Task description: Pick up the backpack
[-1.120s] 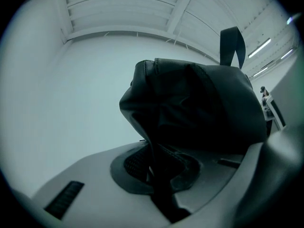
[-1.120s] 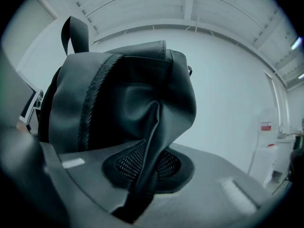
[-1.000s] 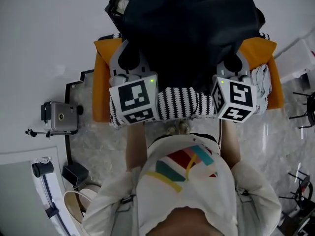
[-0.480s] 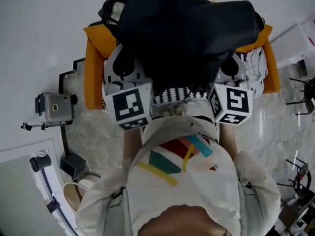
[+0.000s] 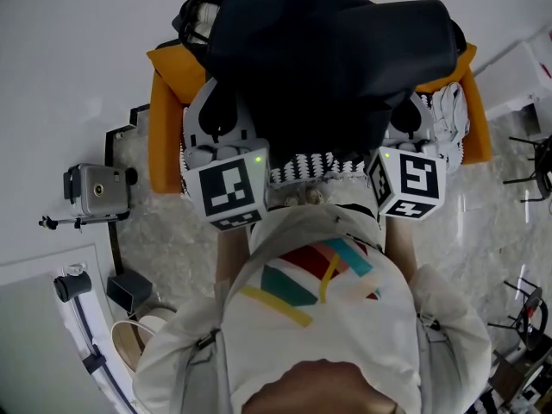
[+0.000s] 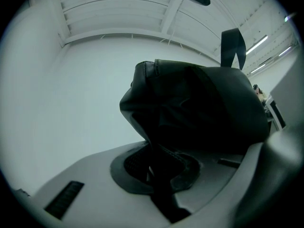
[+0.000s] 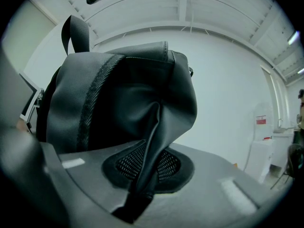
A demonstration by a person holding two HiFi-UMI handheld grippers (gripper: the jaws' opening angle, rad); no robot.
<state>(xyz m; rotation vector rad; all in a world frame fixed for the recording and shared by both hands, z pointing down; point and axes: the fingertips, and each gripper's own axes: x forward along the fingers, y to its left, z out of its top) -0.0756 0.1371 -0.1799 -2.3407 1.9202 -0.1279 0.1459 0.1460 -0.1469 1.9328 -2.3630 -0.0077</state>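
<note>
A black backpack (image 5: 328,67) hangs in the air between my two grippers, above an orange seat (image 5: 164,119). My left gripper (image 5: 226,132) is shut on a fold of the backpack's left side (image 6: 190,118); the fabric is pinched between its pads (image 6: 156,172). My right gripper (image 5: 398,126) is shut on a fold of the backpack's right side (image 7: 123,103), with the cloth squeezed between its pads (image 7: 145,170). A carry loop (image 6: 232,46) stands up at the top of the bag. Both sets of fingertips are hidden under the bag in the head view.
A black-and-white striped cloth (image 5: 315,169) lies on the orange seat under the bag. A small camera on a stand (image 5: 95,190) is at the left. A white unit (image 5: 522,72) stands at the right, with dark stand legs (image 5: 539,175) below it.
Both grippers, with the backpack in them, have drawn back toward the person and sunk slightly. The grips are unchanged. Little has moved in the last half second.
</note>
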